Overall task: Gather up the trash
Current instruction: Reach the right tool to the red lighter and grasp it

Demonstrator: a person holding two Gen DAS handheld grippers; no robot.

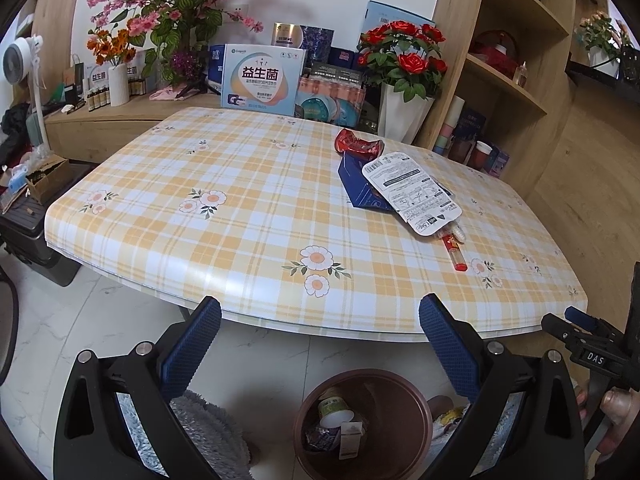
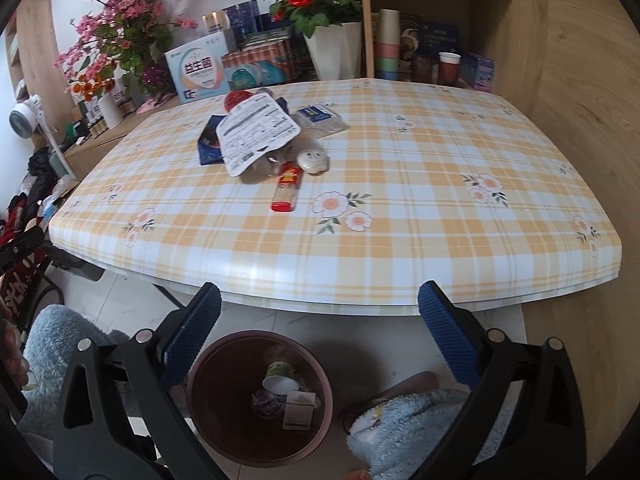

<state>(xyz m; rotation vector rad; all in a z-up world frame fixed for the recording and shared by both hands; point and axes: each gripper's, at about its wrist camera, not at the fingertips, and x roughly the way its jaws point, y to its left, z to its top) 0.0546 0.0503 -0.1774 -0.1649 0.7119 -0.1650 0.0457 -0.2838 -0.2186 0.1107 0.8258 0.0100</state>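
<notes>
Right wrist view: right gripper (image 2: 319, 312) jaws apart, empty, above brown bin (image 2: 260, 396) on floor, trash pile (image 2: 264, 140) well ahead on checked table (image 2: 400, 200), left gripper (image 1: 320, 326) likewise spread, holding nothing.

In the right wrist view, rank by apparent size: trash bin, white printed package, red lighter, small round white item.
1. trash bin (nearest the camera, which inflates it)
2. white printed package
3. red lighter and small round white item: look alike, unranked
</notes>
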